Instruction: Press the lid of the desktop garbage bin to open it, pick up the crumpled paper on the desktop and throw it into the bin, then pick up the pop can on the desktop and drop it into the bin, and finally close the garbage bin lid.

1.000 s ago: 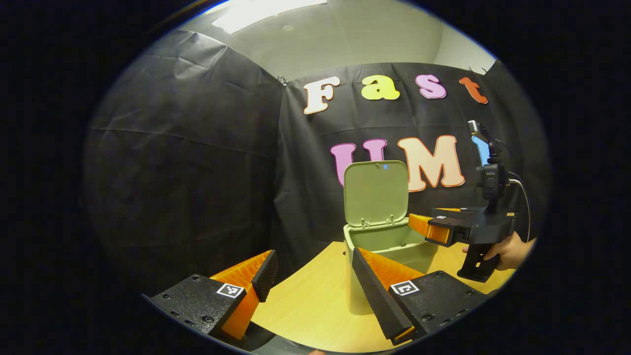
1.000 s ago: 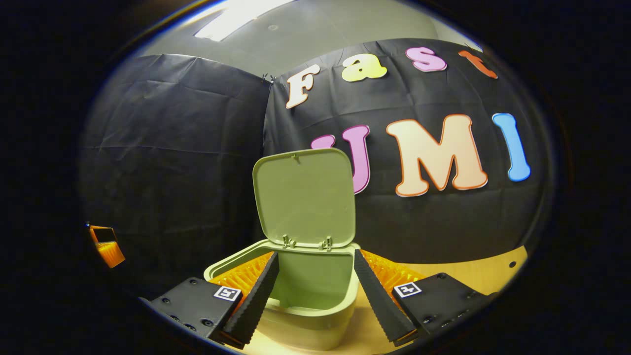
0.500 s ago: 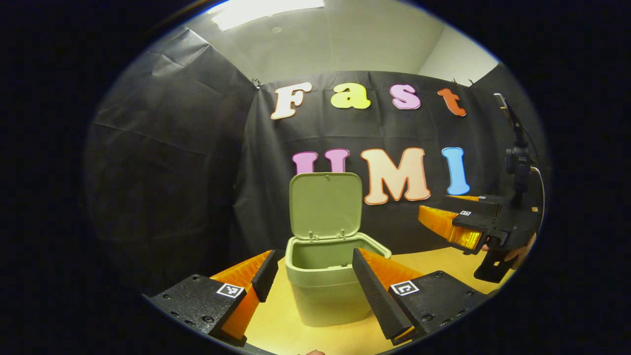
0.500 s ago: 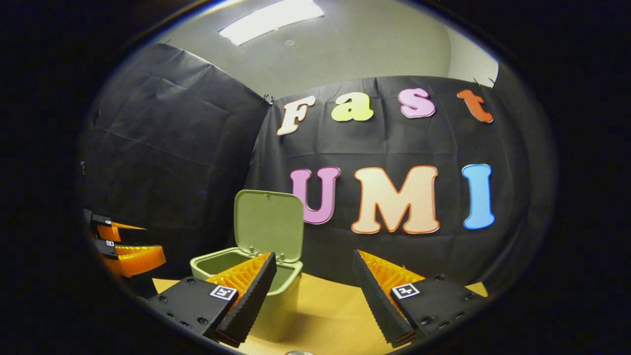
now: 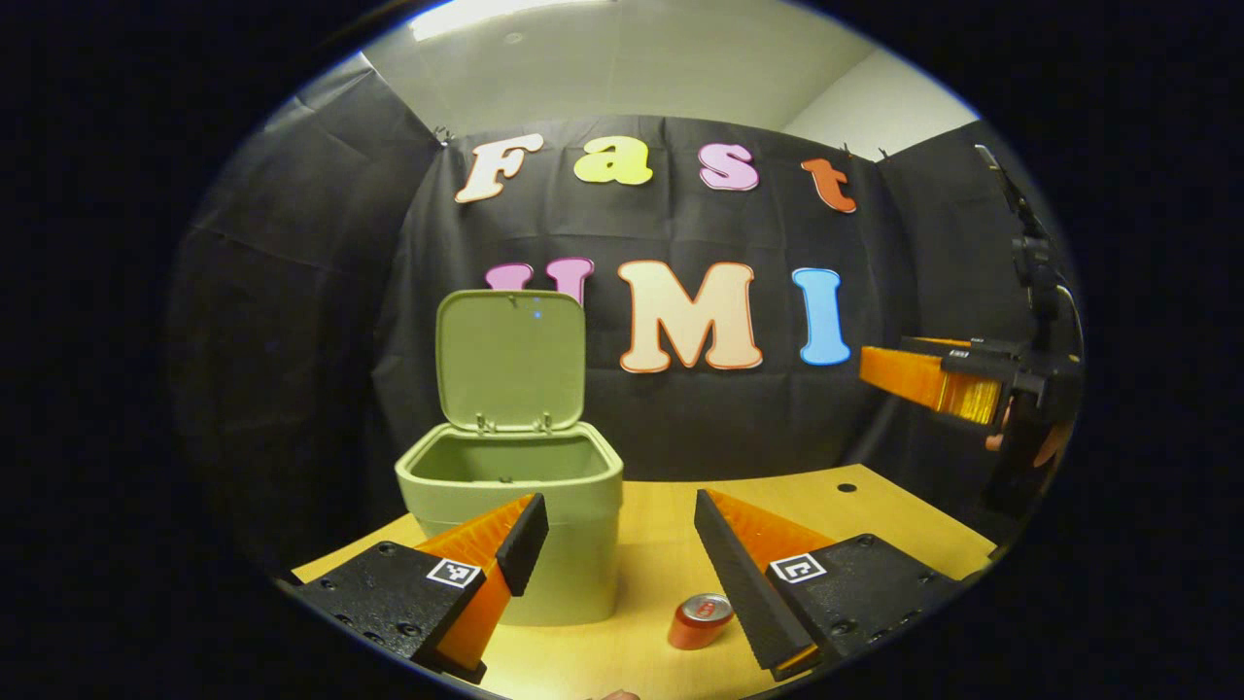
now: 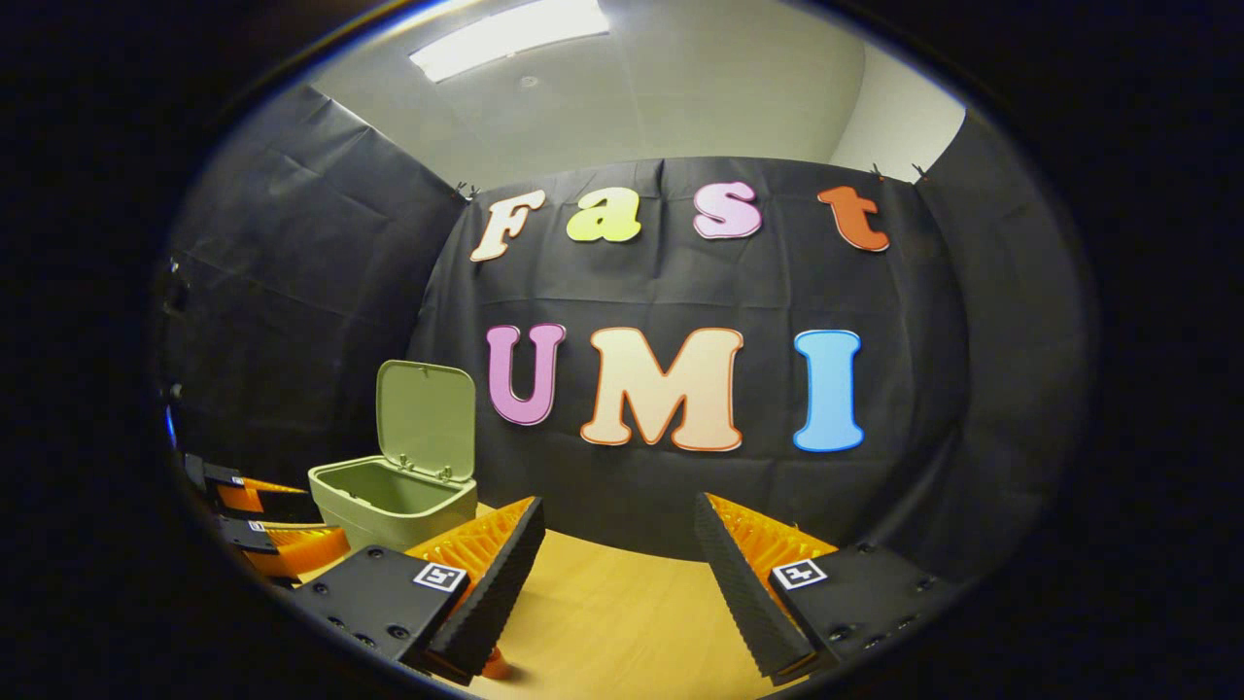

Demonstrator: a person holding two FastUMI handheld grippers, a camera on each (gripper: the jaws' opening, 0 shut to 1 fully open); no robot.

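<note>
Left gripper view. Left gripper [image 5: 622, 544]: fingers spread wide, nothing between them, held above the near part of the wooden desktop [image 5: 855, 510]. Garbage bin [image 5: 510, 530]: pale green, standing on the desktop at left, partly behind the left finger. Lid [image 5: 510, 358]: swung fully up on its rear hinge, standing upright against the booth wall, underside facing the camera; the bin mouth is uncovered, and what lies inside cannot be told. Pop can [image 5: 700, 620]: red, lying on its side on the desktop near the camera, right of the bin and apart from it, just beside the inner edge of the right finger; its long axis runs from near-left to far-right, with the silver top end pointing far-right and up toward the camera. Right gripper [image 5: 928, 377]: at the far right, raised well above the desktop, fingers pointing left; a hand [image 5: 1030, 442] grips its handle; how far its fingers stand apart cannot be told here.

Right gripper view. Right gripper [image 6: 617, 559]: fingers wide apart, empty, over bare desktop [image 6: 622, 622]. Garbage bin [image 6: 394, 501]: farther off at left, lid [image 6: 426, 420] upright. Left gripper [image 6: 277, 530]: at the left edge beside the bin, two fingers separated.
</note>
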